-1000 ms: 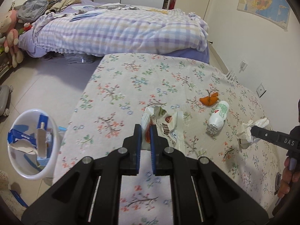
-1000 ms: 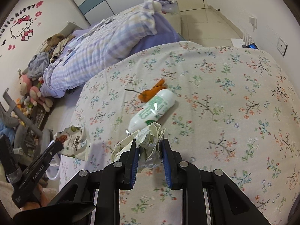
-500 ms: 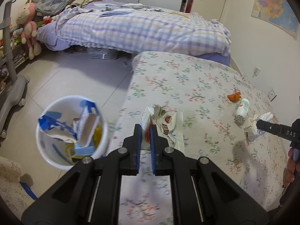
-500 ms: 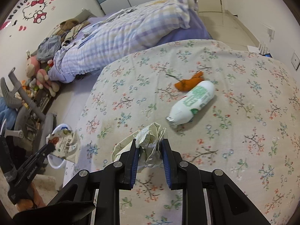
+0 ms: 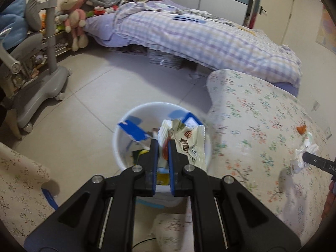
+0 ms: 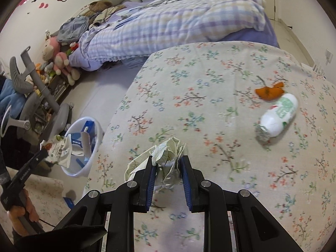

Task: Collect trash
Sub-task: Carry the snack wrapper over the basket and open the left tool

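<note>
hiding the bin's point(image 5: 124, 130) contents, the wrapper point(image 5: 189, 145) blocks its middle.

Even, soft indoor light fills both views, without glare. Soft shadows lie on the floral tablecloth point(image 6: 210, 96) below the crumpled paper point(image 5: 302, 157) and beside the white bottle point(image 6: 277, 118). Motion blur smears the white bin's rim point(image 5: 126, 124) and the cloth's flowers. Fisheye bending curves the bed point(image 5: 199, 35), and dark vignetting rings every corner.
</note>
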A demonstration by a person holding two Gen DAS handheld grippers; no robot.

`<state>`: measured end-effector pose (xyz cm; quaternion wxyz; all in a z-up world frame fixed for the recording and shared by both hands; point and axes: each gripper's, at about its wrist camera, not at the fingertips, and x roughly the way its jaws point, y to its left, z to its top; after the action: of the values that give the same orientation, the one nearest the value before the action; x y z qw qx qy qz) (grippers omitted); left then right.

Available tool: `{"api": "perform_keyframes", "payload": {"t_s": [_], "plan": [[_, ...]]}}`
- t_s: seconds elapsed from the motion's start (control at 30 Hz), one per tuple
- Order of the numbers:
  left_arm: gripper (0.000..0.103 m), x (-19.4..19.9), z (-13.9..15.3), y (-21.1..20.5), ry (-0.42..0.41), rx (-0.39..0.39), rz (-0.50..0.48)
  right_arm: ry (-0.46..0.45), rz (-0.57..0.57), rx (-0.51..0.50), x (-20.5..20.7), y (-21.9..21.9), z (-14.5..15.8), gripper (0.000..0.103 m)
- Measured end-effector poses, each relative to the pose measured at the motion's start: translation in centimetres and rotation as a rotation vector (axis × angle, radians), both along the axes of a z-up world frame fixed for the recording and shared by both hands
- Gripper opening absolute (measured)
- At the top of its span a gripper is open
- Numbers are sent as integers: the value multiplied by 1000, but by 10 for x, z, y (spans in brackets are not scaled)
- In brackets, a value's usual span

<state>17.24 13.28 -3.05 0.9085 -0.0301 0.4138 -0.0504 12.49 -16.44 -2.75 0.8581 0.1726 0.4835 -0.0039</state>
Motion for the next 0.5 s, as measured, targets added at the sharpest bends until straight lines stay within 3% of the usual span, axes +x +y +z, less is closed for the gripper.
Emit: {"api": "perform_keyframes", "payload": {"t_s": [0.33, 0.43, 0.5], "plan": [[11, 27, -13, 12, -1, 12, 42, 4, 51, 28, 23, 47, -9, 25], [12, 35, -24, 15, 40, 36, 47, 12, 57, 31, 27, 55, -12, 25], [12, 39, -36, 19, 109, 43, 45, 14, 59, 34, 28, 59, -13, 25]]}}
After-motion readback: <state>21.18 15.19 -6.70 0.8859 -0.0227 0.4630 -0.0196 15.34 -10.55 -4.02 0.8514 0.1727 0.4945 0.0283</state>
